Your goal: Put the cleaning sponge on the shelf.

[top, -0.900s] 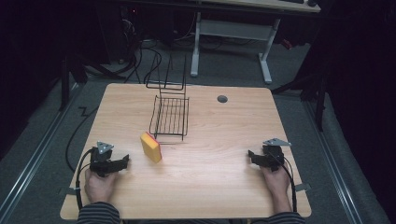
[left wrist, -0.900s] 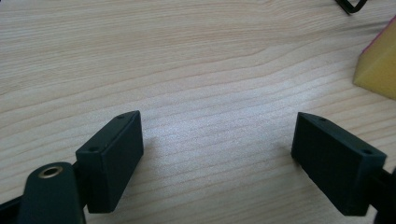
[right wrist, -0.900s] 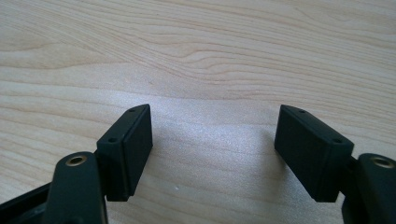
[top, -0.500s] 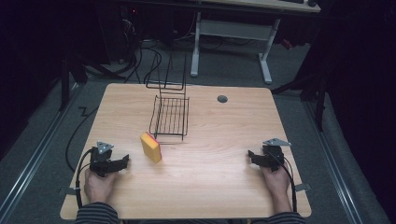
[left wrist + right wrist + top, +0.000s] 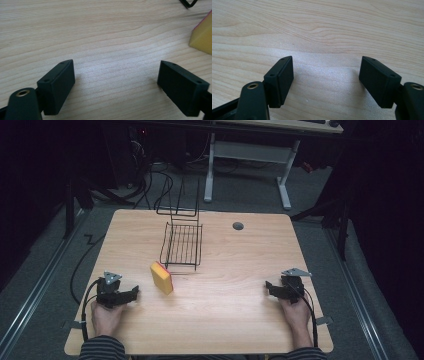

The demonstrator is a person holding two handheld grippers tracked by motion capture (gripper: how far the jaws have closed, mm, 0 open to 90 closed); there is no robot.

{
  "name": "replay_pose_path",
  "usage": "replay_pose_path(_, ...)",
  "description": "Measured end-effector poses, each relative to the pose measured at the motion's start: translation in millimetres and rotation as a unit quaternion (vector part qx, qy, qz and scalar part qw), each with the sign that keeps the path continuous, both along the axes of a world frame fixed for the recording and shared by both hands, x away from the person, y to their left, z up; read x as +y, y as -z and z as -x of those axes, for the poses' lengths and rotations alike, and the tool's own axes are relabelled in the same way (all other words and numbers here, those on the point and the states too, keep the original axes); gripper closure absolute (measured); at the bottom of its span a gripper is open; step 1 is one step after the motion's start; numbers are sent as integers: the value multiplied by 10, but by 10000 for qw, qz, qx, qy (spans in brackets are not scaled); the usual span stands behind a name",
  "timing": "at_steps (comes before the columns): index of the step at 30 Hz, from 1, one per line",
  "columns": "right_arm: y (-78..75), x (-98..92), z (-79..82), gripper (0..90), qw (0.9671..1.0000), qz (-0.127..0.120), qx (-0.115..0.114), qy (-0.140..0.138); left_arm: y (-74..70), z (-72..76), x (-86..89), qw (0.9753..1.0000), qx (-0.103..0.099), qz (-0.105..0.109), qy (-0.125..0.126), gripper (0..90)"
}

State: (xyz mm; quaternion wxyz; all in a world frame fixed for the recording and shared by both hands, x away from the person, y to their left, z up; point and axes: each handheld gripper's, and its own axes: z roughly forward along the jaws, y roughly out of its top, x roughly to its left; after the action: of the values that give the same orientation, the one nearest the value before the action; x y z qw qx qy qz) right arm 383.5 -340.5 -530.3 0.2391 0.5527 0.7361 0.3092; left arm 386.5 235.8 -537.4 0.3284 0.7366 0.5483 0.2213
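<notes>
- We hold the left gripper (image 5: 134, 293) near the front edge of the table (image 5: 235, 295), just left of the sponge (image 5: 162, 277), jaws wide apart and empty.
- Our right gripper (image 5: 269, 286), well right of the sponge, gapes empty too.
- No step looks begun; we judge a reach for the sponge comes next.
- Behind the sponge stands a wire rack (image 5: 182, 244); bare wood lies open to its right.

Light is falling from above onto the wooden table (image 5: 225, 285), leaving the floor around it dim and the frame's edges nearly black. In both gripper views the wood is showing a pale sheen at centre — the near black jaws are looking slightly soft, casting faint shadows.
</notes>
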Motion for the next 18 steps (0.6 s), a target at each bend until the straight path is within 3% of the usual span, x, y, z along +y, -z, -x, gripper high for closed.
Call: replay_pose_path(18, -1, 4, 3, 281, 10000, 10, 6, 0, -88, 170, 116, 9981, -150, 589, 134, 27)
